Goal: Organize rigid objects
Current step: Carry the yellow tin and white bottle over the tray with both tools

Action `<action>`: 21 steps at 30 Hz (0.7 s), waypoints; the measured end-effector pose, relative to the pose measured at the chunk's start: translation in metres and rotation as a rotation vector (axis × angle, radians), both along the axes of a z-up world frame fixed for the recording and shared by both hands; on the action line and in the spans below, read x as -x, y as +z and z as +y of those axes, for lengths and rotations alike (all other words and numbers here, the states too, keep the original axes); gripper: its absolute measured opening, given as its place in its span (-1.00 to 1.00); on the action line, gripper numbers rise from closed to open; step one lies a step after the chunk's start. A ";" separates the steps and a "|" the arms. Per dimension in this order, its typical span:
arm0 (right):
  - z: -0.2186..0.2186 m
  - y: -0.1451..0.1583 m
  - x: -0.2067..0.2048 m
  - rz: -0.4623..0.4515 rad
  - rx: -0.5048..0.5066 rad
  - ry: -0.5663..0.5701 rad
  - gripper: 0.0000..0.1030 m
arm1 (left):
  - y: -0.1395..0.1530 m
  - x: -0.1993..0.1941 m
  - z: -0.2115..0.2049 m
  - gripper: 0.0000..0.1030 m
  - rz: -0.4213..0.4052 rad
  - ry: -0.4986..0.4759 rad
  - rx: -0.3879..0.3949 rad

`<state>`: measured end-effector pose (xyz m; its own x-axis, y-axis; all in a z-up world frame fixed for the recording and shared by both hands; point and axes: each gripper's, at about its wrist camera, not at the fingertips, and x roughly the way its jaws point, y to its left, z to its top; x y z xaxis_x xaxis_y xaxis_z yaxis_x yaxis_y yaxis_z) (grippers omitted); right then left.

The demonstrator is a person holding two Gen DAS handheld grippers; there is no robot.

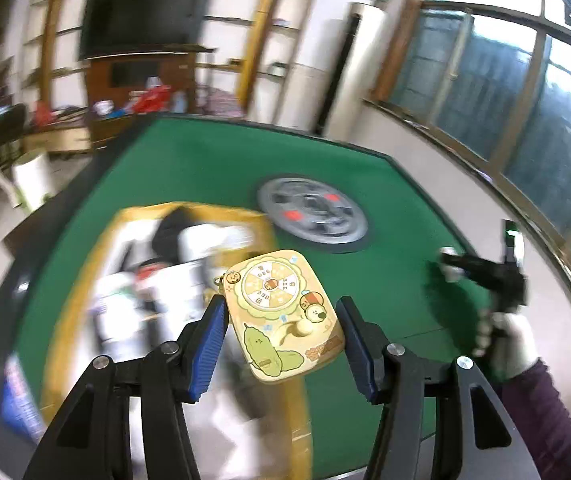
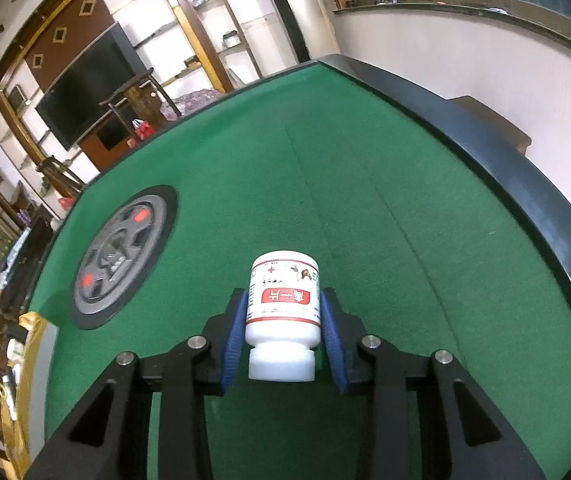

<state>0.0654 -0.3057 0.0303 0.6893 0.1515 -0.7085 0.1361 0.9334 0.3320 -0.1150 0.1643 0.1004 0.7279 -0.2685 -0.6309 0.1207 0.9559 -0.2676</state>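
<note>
Left gripper (image 1: 283,326) clamps a yellow cartoon-printed flat case (image 1: 283,316) above the gold-rimmed tray's (image 1: 85,280) edge, right gripper (image 2: 283,330) clamps a white plastic bottle (image 2: 283,308) amid bare green felt table (image 2: 405,200)

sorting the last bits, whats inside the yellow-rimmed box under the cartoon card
The yellow-rimmed box holds a blurred jumble: white packages, something black, a red patch. Individual items can't be identified, and the cartoon card between the left fingers covers the box's near right part.
</note>
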 end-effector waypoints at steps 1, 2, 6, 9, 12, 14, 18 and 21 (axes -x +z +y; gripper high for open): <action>0.005 0.004 0.006 -0.011 -0.021 0.015 -0.32 | -0.003 0.004 0.012 0.14 0.005 0.029 -0.003; 0.010 0.008 0.011 -0.019 -0.031 0.027 -0.32 | -0.006 0.010 0.026 0.14 0.009 0.063 -0.008; 0.052 0.032 0.030 -0.063 -0.024 0.132 -0.32 | -0.022 0.021 0.061 0.14 0.019 0.151 0.002; 0.091 0.047 0.043 -0.087 -0.024 0.231 -0.32 | -0.034 0.023 0.074 0.14 0.032 0.176 0.029; 0.137 0.059 0.055 -0.096 -0.042 0.343 -0.31 | -0.042 0.025 0.081 0.14 0.047 0.175 0.048; 0.169 0.065 0.063 -0.082 -0.061 0.420 -0.31 | -0.045 0.027 0.083 0.14 0.047 0.172 0.029; 0.220 0.072 0.077 -0.071 -0.061 0.543 -0.31 | -0.046 0.035 0.083 0.14 0.035 0.167 -0.013; 0.255 0.074 0.091 -0.059 -0.071 0.637 -0.31 | -0.047 0.040 0.083 0.14 0.032 0.153 -0.018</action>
<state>-0.0252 -0.0504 0.1039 0.4862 0.5893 -0.6452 -0.4581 0.8007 0.3861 -0.1554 0.2470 0.0532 0.7389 -0.1450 -0.6580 -0.0346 0.9671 -0.2520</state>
